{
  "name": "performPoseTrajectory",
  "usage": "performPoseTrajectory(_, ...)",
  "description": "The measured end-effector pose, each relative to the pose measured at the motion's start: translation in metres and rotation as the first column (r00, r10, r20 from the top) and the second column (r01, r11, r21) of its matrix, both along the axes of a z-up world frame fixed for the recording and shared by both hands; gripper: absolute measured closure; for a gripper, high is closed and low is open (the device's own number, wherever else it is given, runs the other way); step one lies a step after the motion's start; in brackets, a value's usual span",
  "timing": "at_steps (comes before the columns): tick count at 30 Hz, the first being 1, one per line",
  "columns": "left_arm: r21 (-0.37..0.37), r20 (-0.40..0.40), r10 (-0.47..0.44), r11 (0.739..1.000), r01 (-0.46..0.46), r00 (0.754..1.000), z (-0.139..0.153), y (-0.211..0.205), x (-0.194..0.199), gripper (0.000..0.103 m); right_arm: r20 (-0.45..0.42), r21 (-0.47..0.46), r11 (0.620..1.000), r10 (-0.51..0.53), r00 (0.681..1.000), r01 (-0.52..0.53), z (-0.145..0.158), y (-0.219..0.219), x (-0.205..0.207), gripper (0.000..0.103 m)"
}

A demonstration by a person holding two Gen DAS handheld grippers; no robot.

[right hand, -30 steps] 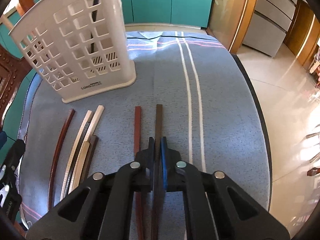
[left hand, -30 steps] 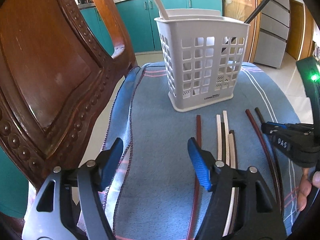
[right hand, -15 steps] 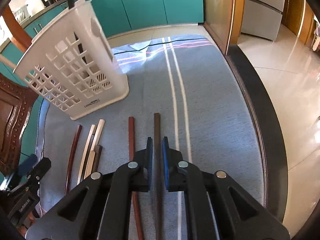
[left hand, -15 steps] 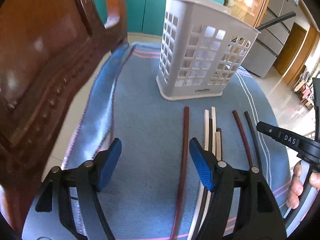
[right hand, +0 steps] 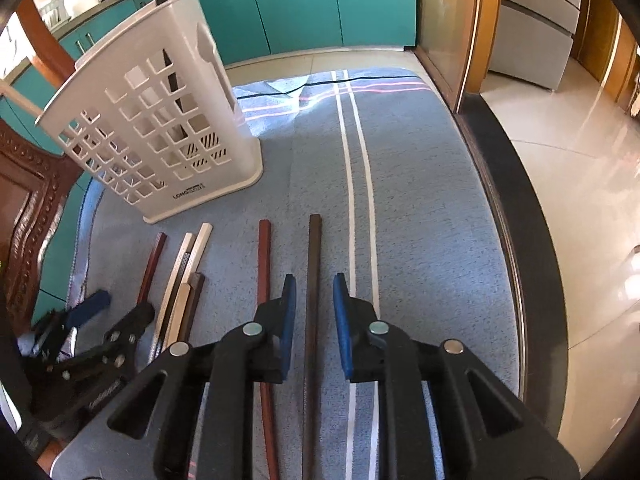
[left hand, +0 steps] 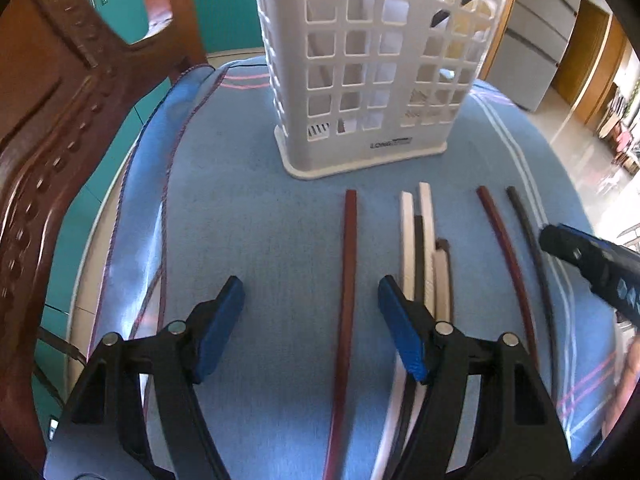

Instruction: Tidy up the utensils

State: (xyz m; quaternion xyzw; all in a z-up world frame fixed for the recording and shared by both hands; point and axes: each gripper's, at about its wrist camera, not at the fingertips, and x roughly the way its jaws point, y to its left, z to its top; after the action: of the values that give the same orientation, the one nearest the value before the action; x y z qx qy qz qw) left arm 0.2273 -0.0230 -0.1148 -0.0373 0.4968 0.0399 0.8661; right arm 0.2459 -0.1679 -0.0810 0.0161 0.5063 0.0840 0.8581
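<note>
L gripper is spread wide w/ nothing between its pads, hanging over the blue cloth on the bench; a dark red stick lies just inside its right pad. R gripper has just been opening: pads stand a little apart, straddling a dark brown stick that lies flat on the cloth, not pinched. The sticks look like chopsticks, laid roughly parallel w/ tips toward the white basket: the red one at left, a bundle of white and dark ones overlapping in the middle, then another red stick and the brown one at the right. The basket stands upright near the far end of the cloth and already holds at least one dark utensil. My guess on handling: chopsticks are light, stiff, thin and smooth, so they roll or slip out of a loose pinch and pivot if taken near an end. Best take one around mid-length, pads square across it, firm squeeze. Lying flat on soft cloth, the pads must get down beside the stick w/o snagging fabric. The middle bundle is riskier, since neighbours touch and may lift together. Then tip it upright, drop it into the basket.
</note>
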Motion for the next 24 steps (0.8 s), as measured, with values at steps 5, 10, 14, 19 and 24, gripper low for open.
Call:
performPoseTrajectory(5,0.019,0.012,0.021,1.000,-0.021,1.000,-0.001,-0.003,0.008,0.031,-0.015,-0.054,0.998,0.012,1.000,-0.013,-0.009,0.008,-0.001,0.084)
performPoseTrajectory(10,0.020,0.006,0.035,0.999,-0.035,0.999,0.000,-0.007,0.010,0.031,-0.014,-0.093,0.995,0.028,1.000,-0.029,-0.015,0.013,-0.002,0.083)
performPoseTrajectory(14,0.005,0.003,0.029,1.000,-0.029,1.000,-0.001,-0.005,0.011,0.031,-0.004,-0.103,0.994,0.030,1.000,-0.030,-0.016,0.015,-0.002,0.079)
performPoseTrajectory(19,-0.001,-0.001,0.011,1.000,-0.011,1.000,-0.004,0.002,0.006,0.031,0.007,-0.124,0.992,0.031,1.000,-0.030,-0.016,0.022,-0.002,0.072)
performPoseTrajectory(24,0.002,-0.001,0.011,1.000,-0.011,1.000,-0.002,0.000,0.001,0.031,0.023,-0.142,0.989,0.032,0.999,-0.029,-0.017,0.025,-0.005,0.070)
